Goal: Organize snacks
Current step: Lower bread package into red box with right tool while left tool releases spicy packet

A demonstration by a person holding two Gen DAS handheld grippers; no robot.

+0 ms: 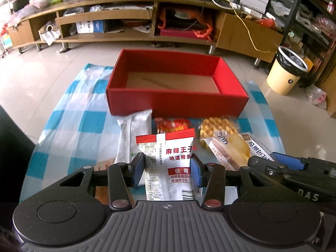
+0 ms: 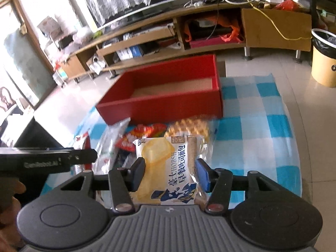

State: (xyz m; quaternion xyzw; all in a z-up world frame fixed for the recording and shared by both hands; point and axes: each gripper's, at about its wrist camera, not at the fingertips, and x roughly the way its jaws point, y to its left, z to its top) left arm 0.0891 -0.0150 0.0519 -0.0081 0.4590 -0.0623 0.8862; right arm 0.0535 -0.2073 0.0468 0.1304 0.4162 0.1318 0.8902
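One red box (image 1: 176, 103) sat on one checked cloth (image 1: 69, 126). Five snack packets were visible: silver (image 1: 134, 126), red-and-white (image 1: 170, 163), red (image 1: 172, 124), waffle (image 1: 218, 126) and bread (image 2: 168, 168). Two grippers.

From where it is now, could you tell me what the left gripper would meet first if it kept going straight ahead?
Probably the orange-red packet lying just ahead of the left gripper, then the red box; depth is uncertain.

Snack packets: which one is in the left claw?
The white packet with red top edge and red Chinese lettering, upright between the left claw's pads; the bread packet is in the right claw.
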